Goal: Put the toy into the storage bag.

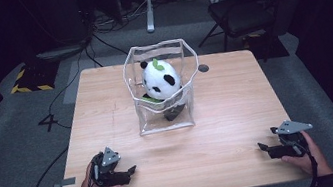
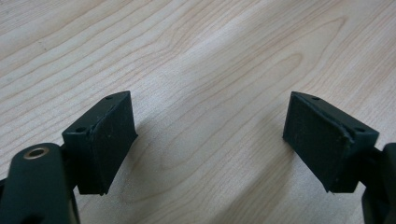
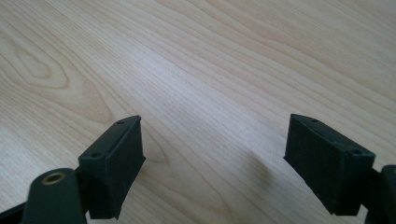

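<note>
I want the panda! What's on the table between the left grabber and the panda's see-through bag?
Nothing: the high view shows bare wooden table between left gripper and clear bag.

The high view is looking forward and down from six o'clock, taking in the whole table point(image 1: 240, 127) from well back. Each gripper view is riding close above the wood, facing down along its own black jaws. All three are sharing the tabletop.
</note>
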The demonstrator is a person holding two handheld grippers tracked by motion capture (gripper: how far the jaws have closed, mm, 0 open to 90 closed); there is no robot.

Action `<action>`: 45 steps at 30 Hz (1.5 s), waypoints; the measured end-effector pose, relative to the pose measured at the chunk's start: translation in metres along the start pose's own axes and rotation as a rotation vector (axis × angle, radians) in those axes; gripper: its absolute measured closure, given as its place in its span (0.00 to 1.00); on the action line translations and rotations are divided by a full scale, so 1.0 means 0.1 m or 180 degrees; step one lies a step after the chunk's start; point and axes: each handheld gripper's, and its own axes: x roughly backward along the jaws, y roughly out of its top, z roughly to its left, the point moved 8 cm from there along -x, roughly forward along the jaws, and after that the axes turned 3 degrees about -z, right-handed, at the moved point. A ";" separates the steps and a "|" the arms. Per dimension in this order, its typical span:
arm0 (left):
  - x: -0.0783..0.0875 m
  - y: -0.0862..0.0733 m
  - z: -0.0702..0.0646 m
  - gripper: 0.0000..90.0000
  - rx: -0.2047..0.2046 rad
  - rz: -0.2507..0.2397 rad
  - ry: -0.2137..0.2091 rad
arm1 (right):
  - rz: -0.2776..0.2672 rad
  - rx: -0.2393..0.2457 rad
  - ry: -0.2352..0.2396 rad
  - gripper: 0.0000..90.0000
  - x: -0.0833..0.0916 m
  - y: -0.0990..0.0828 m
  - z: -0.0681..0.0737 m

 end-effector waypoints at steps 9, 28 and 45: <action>0.00 0.00 0.00 0.19 0.0003 0.0000 0.0002 | -0.0068 -0.0336 -0.0020 0.21 0.05 -0.17 -0.12; 0.00 0.00 0.00 0.19 -0.0001 -0.0001 -0.0003 | -0.0130 -0.0535 -0.0087 0.20 0.07 -0.23 -0.19; 0.00 0.00 0.00 0.19 -0.0016 0.0011 -0.0011 | -0.0129 -0.0550 -0.0103 0.20 0.07 -0.23 -0.19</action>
